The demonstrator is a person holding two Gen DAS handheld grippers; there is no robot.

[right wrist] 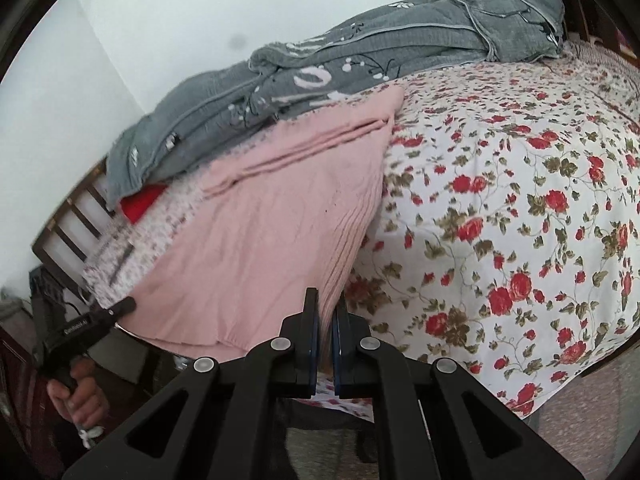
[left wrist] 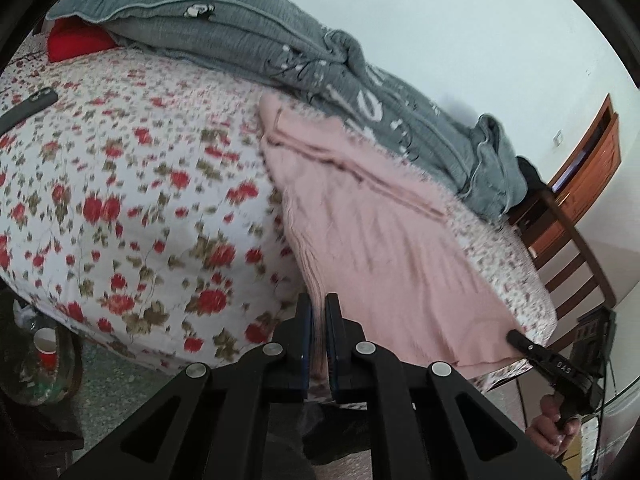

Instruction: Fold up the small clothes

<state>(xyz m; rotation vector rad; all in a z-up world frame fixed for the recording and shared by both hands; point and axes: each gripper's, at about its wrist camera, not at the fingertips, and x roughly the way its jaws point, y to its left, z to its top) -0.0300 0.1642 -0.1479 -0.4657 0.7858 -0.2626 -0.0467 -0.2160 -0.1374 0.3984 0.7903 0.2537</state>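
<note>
Two grippers, each pinching near hem corner of pink garment [left wrist: 372, 232] on floral bed sheet [left wrist: 120, 184]. Left gripper [left wrist: 319, 320] clamped on left corner; right gripper [right wrist: 327, 312] clamped on right corner. Garment lies right of bed centre, long axis running near to far toward grey quilt [left wrist: 280, 40]. Risk: uneven lift skews fold; thin pinch may slip.

Ahead: rumpled grey quilt [left wrist: 256, 36] on flowery bedsheet [left wrist: 120, 184], dark phone [left wrist: 28, 106] far left, red cup [left wrist: 45, 346] down below.
</note>
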